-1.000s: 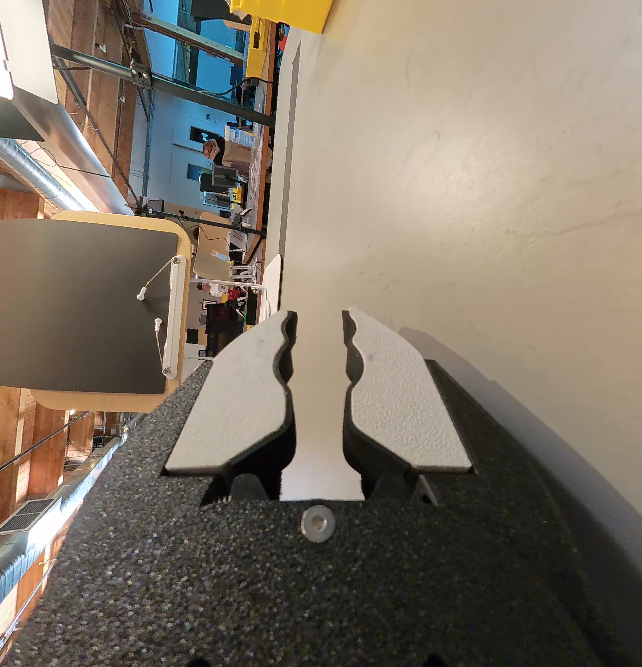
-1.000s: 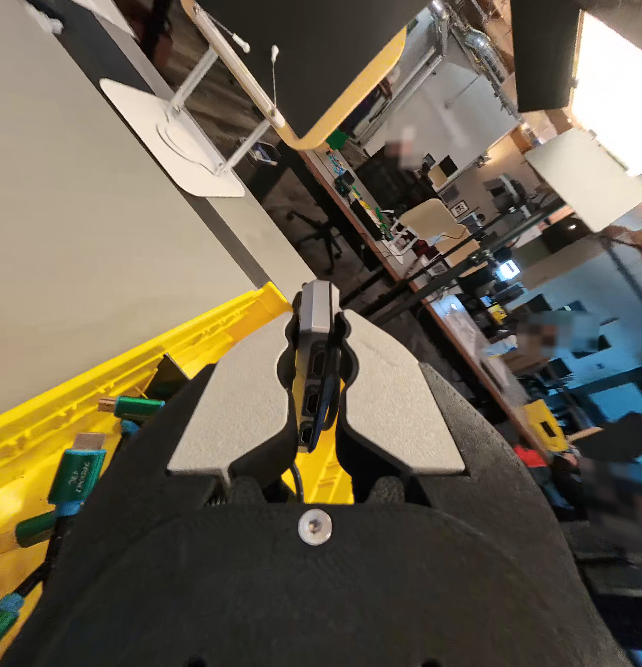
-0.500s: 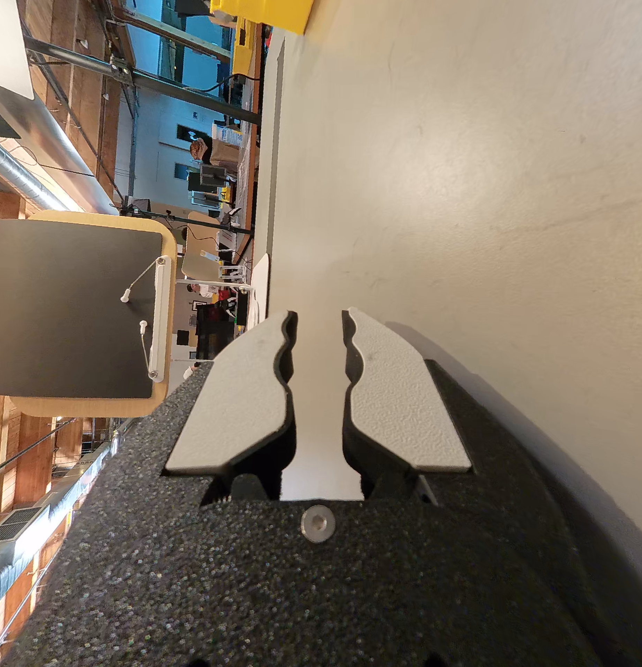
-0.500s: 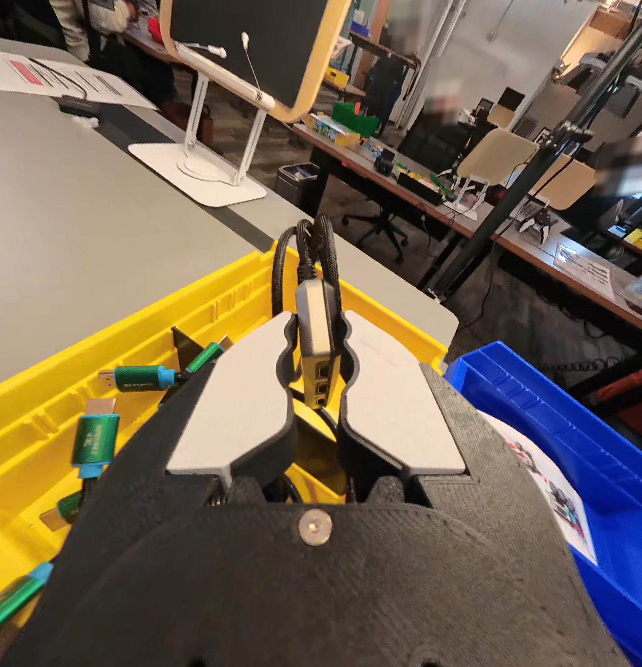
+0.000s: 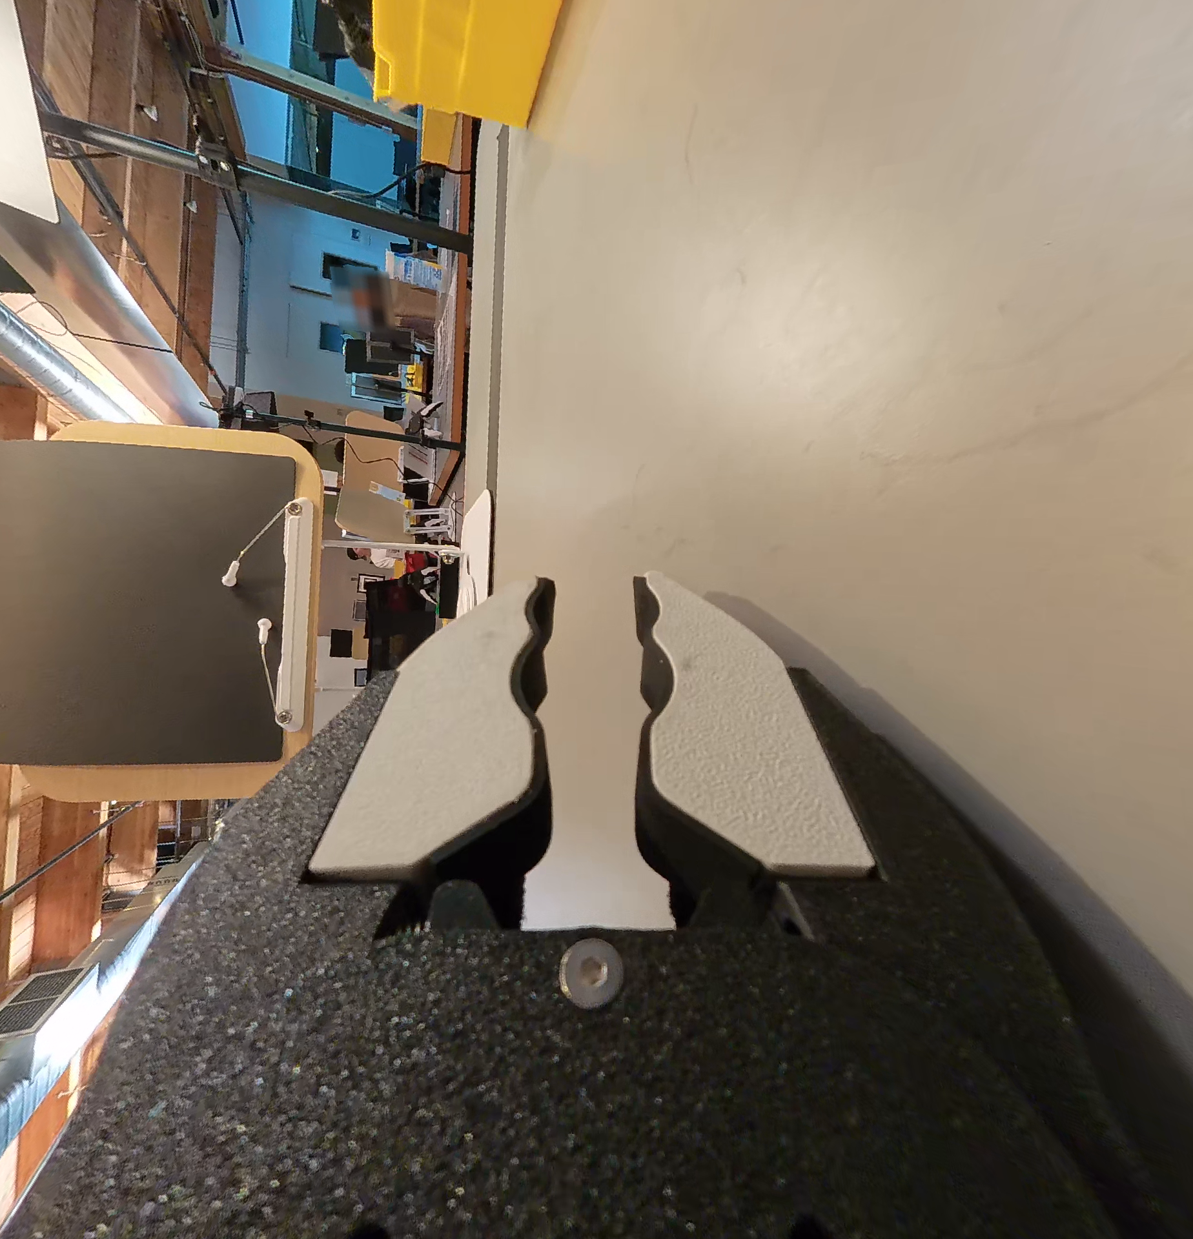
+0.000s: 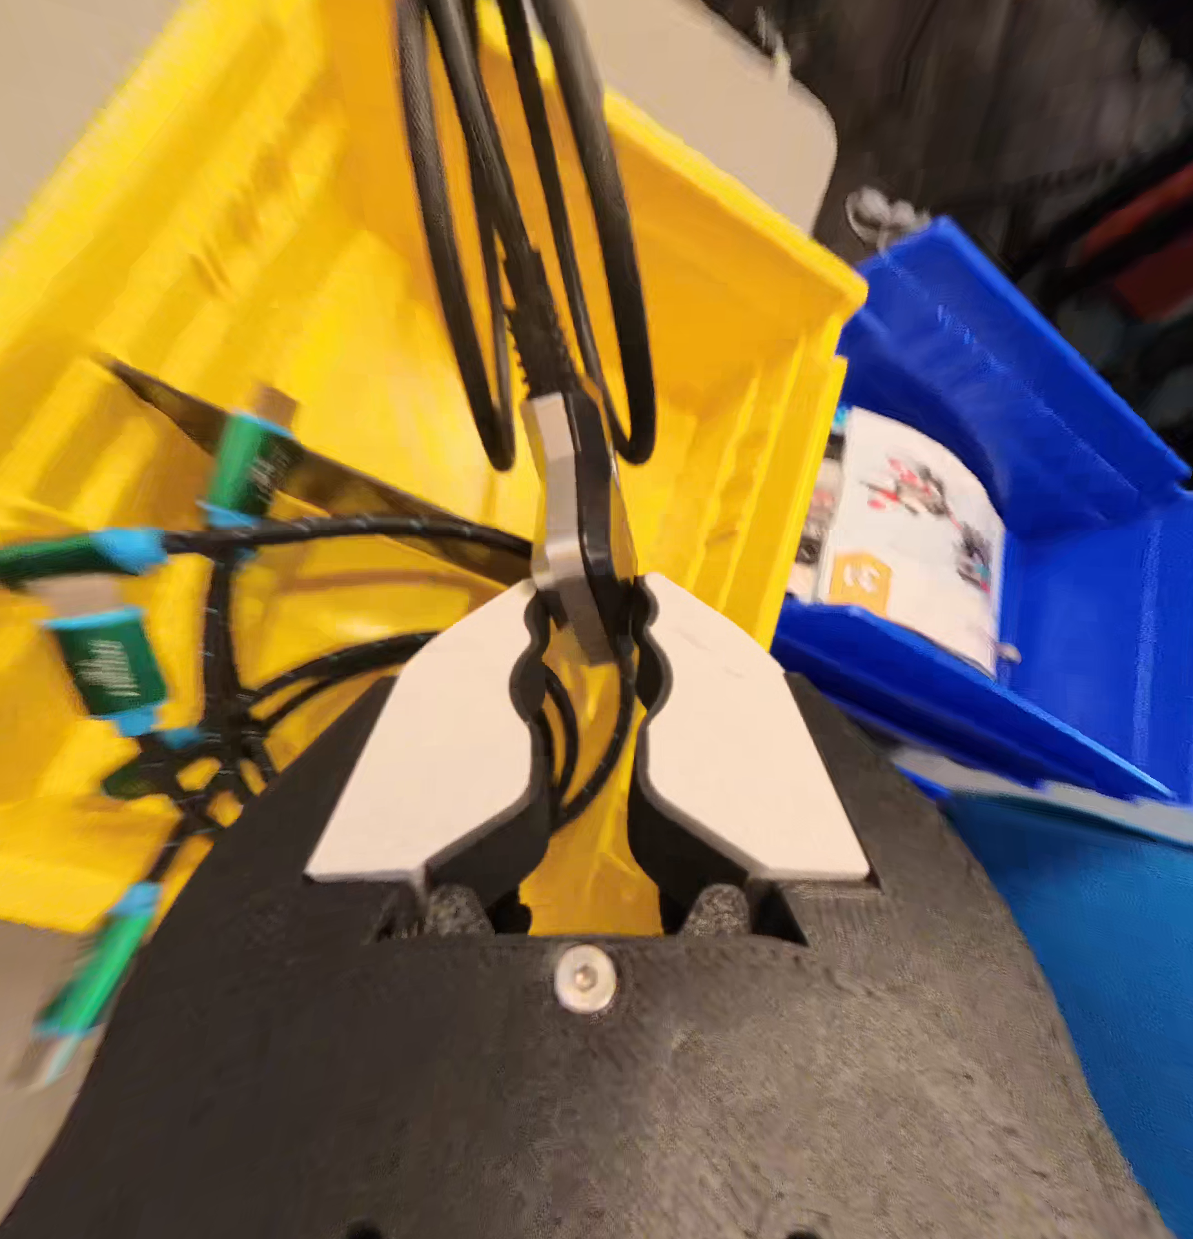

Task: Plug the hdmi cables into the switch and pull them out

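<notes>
In the right wrist view my right gripper (image 6: 590, 586) is shut on the grey HDMI switch (image 6: 553, 496). It holds the switch at the fingertips, tilted, with its black cable loops (image 6: 460, 268) sticking up beyond it. The switch hangs over the yellow bin (image 6: 714, 268), where several HDMI cables with green plugs (image 6: 252, 462) lie at the left. The picture is blurred by motion. In the left wrist view my left gripper (image 5: 590, 590) is open and empty. It is turned on its side close to the pale table top (image 5: 882, 335).
A blue bin (image 6: 1050, 436) with a printed card in it stands right of the yellow bin. In the left wrist view the yellow bin (image 5: 460, 60) is far off at the top. A black board on a white stand (image 5: 131, 597) is at the left. Tip to tip, the grippers are about 50 centimeters apart.
My right gripper has swung down and closer over the yellow bin with the switch. The switch now sits tilted at the fingertips. The left gripper has barely moved.
</notes>
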Demonstrator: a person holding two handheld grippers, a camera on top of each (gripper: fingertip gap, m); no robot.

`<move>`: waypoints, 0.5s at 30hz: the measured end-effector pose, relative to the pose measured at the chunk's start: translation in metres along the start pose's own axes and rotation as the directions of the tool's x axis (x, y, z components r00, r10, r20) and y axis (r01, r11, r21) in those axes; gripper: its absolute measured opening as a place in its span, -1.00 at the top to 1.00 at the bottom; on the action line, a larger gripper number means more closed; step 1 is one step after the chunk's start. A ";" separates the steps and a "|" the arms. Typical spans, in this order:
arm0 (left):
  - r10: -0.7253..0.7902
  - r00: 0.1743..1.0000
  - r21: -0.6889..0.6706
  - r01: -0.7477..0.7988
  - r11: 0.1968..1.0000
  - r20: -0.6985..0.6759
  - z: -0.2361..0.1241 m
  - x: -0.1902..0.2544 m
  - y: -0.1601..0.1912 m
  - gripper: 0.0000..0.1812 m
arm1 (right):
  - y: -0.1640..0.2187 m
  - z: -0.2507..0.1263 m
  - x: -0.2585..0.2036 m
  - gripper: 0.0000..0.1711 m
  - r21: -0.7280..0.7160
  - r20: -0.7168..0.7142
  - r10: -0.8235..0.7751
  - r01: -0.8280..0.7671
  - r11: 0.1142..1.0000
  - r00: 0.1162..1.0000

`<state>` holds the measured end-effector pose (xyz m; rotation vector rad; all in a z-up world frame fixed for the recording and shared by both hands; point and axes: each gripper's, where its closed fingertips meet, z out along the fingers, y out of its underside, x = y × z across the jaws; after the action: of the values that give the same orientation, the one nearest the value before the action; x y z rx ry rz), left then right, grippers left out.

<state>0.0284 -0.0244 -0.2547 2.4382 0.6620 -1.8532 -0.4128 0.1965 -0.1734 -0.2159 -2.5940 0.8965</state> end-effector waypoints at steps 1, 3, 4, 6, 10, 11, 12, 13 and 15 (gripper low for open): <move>0.002 1.000 0.002 -0.002 1.000 0.001 0.000 0.000 -0.001 0.73 | 0.012 0.008 0.005 0.71 -0.078 -0.058 -0.046 0.041 0.996 0.997; 0.006 1.000 0.005 -0.006 1.000 0.004 -0.001 -0.001 -0.002 0.73 | 0.022 0.016 0.014 0.72 -0.158 -0.168 -0.129 0.102 0.982 0.977; 0.007 1.000 0.007 -0.007 1.000 0.005 -0.002 -0.001 -0.003 0.74 | 0.023 0.016 0.014 0.71 -0.177 -0.190 -0.150 0.117 0.977 0.970; 0.012 1.000 0.006 -0.012 1.000 0.007 -0.002 -0.001 -0.003 0.74 | 0.021 0.013 0.011 0.65 -0.181 -0.187 -0.155 0.122 0.976 0.970; 0.016 1.000 0.009 -0.016 1.000 0.008 -0.003 -0.001 -0.004 0.74 | 0.010 0.001 0.008 0.59 -0.116 -0.172 -0.158 0.140 0.983 0.972; 0.016 1.000 0.010 -0.017 1.000 0.007 -0.003 -0.001 -0.004 0.74 | 0.008 -0.003 0.007 0.58 -0.107 -0.164 -0.172 0.156 0.982 0.971; 0.016 1.000 0.011 -0.017 1.000 0.007 -0.003 -0.001 -0.004 0.74 | 0.006 -0.006 0.007 0.58 -0.099 -0.162 -0.188 0.173 0.980 0.969; 0.016 1.000 0.012 -0.016 1.000 0.006 -0.003 -0.001 -0.004 0.74 | 0.004 -0.008 0.008 0.58 -0.089 -0.167 -0.205 0.192 0.977 0.964; 0.016 1.000 0.013 -0.016 1.000 0.004 -0.003 -0.001 -0.004 0.74 | 0.002 -0.010 0.009 0.66 -0.075 -0.173 -0.225 0.215 0.974 0.959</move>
<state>0.0298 -0.0197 -0.2518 2.4400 0.6295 -1.8620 -0.4166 0.2058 -0.1645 -0.0203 -2.4179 0.6928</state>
